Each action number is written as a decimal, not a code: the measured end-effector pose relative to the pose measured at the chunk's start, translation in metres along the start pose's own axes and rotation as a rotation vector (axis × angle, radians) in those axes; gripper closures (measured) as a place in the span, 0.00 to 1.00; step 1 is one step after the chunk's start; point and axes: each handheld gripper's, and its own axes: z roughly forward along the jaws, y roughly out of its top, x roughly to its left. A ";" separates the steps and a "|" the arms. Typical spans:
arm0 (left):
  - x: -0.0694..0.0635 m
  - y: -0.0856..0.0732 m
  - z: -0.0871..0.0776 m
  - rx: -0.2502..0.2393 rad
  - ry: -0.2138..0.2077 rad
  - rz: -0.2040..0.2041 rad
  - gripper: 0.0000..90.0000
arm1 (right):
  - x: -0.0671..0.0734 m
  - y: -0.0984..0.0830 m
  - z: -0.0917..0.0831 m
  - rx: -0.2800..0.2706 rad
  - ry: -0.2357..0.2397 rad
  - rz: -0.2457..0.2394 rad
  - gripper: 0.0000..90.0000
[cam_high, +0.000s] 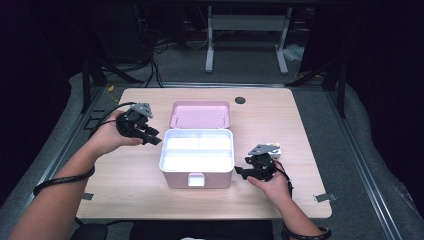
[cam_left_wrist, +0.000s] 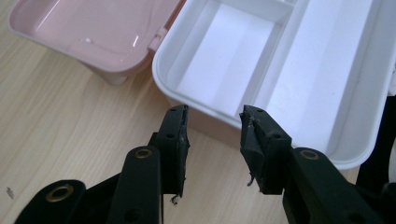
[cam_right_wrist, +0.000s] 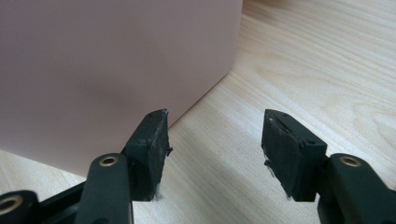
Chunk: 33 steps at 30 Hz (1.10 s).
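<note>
Pink plastic box (cam_high: 197, 176) with white divided tray, at table centre, hinged pink lid (cam_high: 200, 115) lying open behind. Left gripper (cam_high: 150, 136) raised just off the box's left rim, jaws partly apart, gripping nothing. Right gripper (cam_high: 241, 172) beside the right wall, jaws spread, holding nothing. Bare light wooden table (cam_high: 295, 130) on both flanks, edges well off.

Light falls from above on the table (cam_high: 260, 107); the room around it is nearly black. The white tray (cam_high: 197, 150) glares, washed out. The lid (cam_left_wrist: 93, 28) shows glossy highlights. In the right gripper view the box wall (cam_right_wrist: 102, 70) is blurred.
</note>
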 end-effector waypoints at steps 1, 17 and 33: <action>0.000 0.000 0.000 0.000 0.000 0.000 0.69 | 0.000 0.000 0.000 0.000 0.000 0.000 0.46; -0.026 0.057 0.017 0.123 0.047 0.129 0.69 | -0.001 0.000 -0.002 -0.005 0.002 -0.001 0.46; -0.057 0.076 0.043 0.237 0.114 0.229 0.75 | -0.002 0.000 -0.002 -0.006 0.000 -0.002 0.46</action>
